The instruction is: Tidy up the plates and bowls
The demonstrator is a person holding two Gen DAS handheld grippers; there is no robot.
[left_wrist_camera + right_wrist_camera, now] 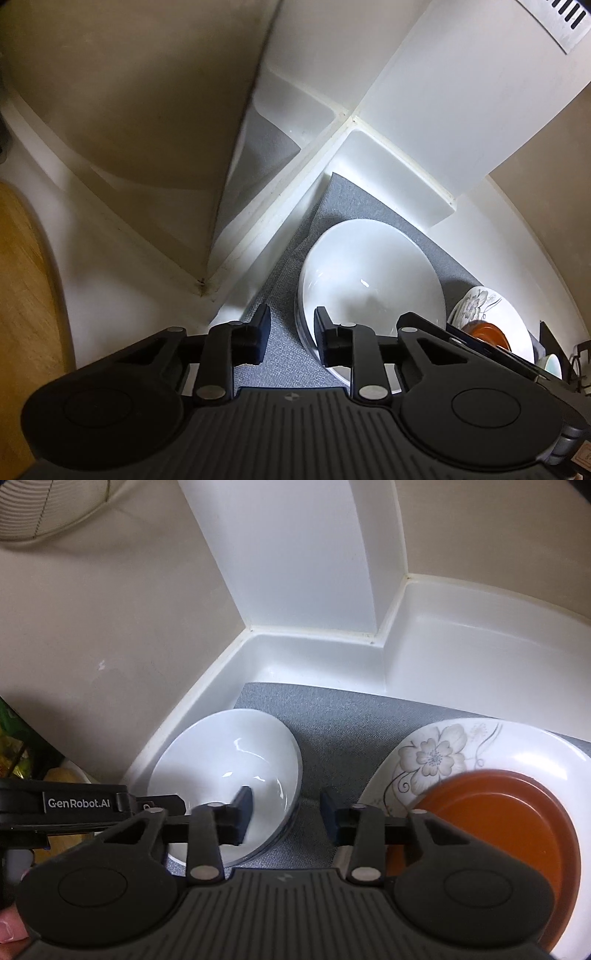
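A stack of white bowls [369, 273] sits on a grey mat [288, 354] inside a white cabinet shelf; it also shows in the right wrist view [229, 760]. A white plate with a flower pattern [461, 753] lies to its right, with an orange-brown plate [498, 819] on it; both show at the right edge of the left wrist view [480, 306]. My left gripper [291, 328] is open, its jaws astride the near rim of the bowl stack. My right gripper [286, 805] is open and empty, one finger over the bowls, above the mat between bowls and plates.
White shelf walls and a vertical divider [303, 572] close the back. The grey mat [351, 720] covers the shelf floor. A wooden surface [22, 295] lies far left. The left gripper's body [74, 805] shows at the left in the right wrist view.
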